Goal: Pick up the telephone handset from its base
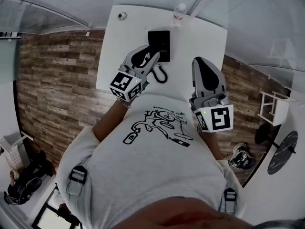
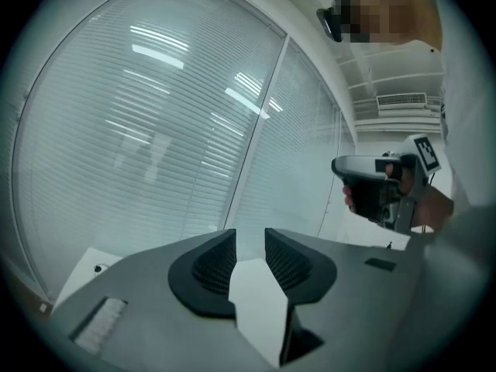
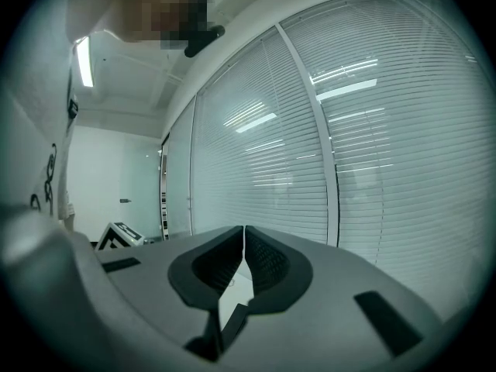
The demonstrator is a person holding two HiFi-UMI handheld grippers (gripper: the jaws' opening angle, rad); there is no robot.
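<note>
In the head view a black telephone (image 1: 158, 44), handset lying on its base, sits on the white table (image 1: 205, 42), with its coiled cord (image 1: 160, 74) trailing toward me. My left gripper (image 1: 151, 57) hovers over the phone's near left corner and the cord; its jaws stand apart with nothing between them (image 2: 249, 242). The phone is hidden in the left gripper view. My right gripper (image 1: 201, 62) is held to the right of the phone over the table, its jaws pressed together and holding nothing (image 3: 245, 235). It also shows in the left gripper view as a grey gripper (image 2: 384, 184) in a hand.
A clear bottle (image 1: 179, 12) stands at the table's far edge, and a small round object (image 1: 122, 16) lies at its far left corner. Blinds behind glass walls close off the far side. A white stool (image 1: 272, 108) and a dark round table (image 1: 282, 151) stand on the wood floor at right.
</note>
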